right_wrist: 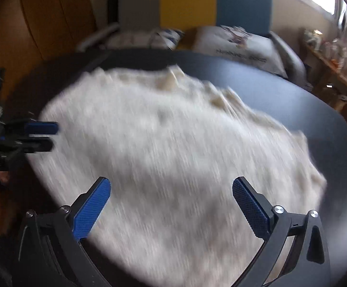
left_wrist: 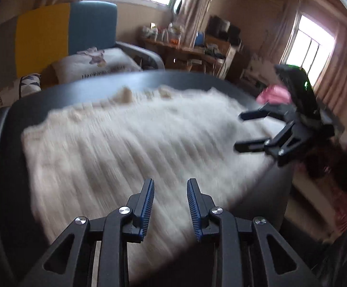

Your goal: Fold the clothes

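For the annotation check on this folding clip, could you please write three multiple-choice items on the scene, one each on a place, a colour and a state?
1. Where does the white knitted garment lie?
A. spread on the dark table
B. on the sofa
C. on the floor

2. What colour are the pads on the right gripper fingers?
A. red
B. blue
C. green

3. How do the two grippers stand?
A. both shut on the garment
B. left gripper shut on the garment, right open
C. both open, holding nothing

Answers:
1 A, since the garment covers much of the dark table top in both wrist views.
2 B, since both textured pads are blue.
3 C, since each pair of fingers shows a clear gap with no cloth between them; the right is wider.
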The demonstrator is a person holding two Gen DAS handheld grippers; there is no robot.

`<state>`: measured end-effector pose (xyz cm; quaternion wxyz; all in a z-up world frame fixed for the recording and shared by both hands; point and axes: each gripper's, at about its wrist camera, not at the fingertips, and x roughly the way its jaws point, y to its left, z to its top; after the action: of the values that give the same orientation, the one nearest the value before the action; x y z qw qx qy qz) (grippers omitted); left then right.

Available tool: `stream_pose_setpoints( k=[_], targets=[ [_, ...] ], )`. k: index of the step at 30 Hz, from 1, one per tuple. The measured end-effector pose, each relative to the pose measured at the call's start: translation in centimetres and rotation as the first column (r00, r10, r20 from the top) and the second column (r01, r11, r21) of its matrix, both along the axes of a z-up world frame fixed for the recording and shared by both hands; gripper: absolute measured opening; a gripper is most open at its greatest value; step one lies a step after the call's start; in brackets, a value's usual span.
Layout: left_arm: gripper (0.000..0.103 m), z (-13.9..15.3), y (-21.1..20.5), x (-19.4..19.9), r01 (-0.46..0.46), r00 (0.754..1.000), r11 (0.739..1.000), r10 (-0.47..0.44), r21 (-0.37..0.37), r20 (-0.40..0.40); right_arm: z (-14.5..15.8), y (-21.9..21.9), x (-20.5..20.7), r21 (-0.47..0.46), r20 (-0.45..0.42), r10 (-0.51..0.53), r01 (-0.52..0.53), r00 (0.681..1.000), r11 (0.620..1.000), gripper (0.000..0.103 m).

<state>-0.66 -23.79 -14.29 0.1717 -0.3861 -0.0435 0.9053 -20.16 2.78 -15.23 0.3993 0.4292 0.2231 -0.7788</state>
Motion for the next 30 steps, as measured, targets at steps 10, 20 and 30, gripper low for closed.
stream_pose_setpoints(
  k=[10, 20, 30],
  targets=[
    [0.028, 0.5, 1.6, 4.3, -0.043, 0.997, 0.999, 0.045, 0.032, -0.061, -1.7, 4.2, 2.9, -0.014, 0.005, -0.138, 0.138, 0.99, 0.99, 0.103],
    [0.03, -2.2, 1.5, 3.6, -0.116, 0.992, 0.981, 0.107, 0.154, 0.064, -2.6, 3.8, 5.9, 0.026, -0.009, -0.112, 0.112, 0.994, 0.993, 0.103],
    [0.044, 0.4, -11.4, 6.1, -0.364, 0.927, 0.831, 0.367, 0.421, 0.076, -0.9, 3.2, 6.2, -0.007, -0.026, -0.097, 0.097, 0.995, 0.995, 0.103]
  ],
)
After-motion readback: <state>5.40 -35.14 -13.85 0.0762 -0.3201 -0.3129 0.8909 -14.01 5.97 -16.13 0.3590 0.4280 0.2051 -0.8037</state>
